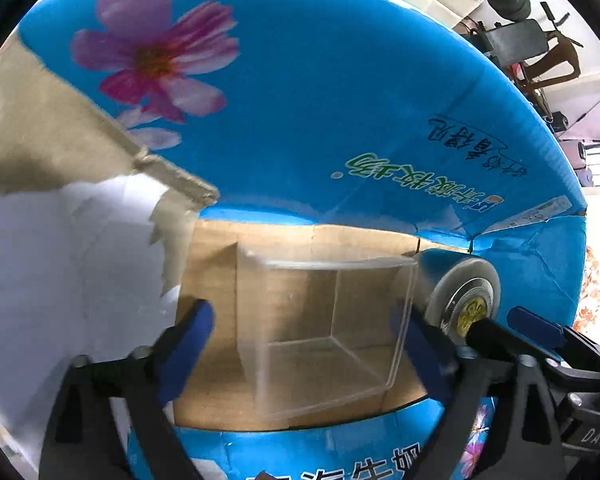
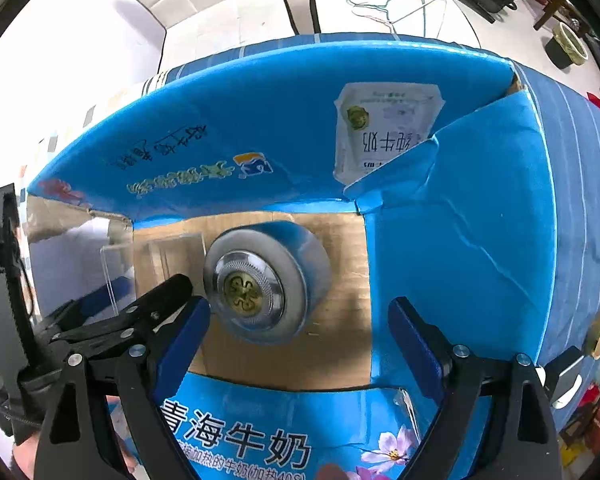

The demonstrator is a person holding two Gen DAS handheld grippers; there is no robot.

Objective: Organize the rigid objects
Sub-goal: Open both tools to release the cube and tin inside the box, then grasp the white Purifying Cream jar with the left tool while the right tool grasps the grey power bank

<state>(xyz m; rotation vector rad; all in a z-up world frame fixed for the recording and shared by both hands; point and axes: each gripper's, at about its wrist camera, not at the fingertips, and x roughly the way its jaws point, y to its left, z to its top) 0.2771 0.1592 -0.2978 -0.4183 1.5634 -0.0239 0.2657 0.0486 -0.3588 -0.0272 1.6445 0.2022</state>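
Left wrist view: my left gripper (image 1: 304, 336) has its jaws spread wide around the clear plastic box (image 1: 324, 332), which rests on the brown floor of the blue carton (image 1: 340, 100).

Right wrist view: my right gripper (image 2: 300, 320) is spread apart, holding nothing. The round can (image 2: 266, 280) lies inside the carton, just beside the left fingertip (image 2: 190, 320).

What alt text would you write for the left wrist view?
A clear plastic cube box sits on the cardboard floor of an open blue milk carton, between the open fingers of the left tool. A blue cylindrical can lies beside it.
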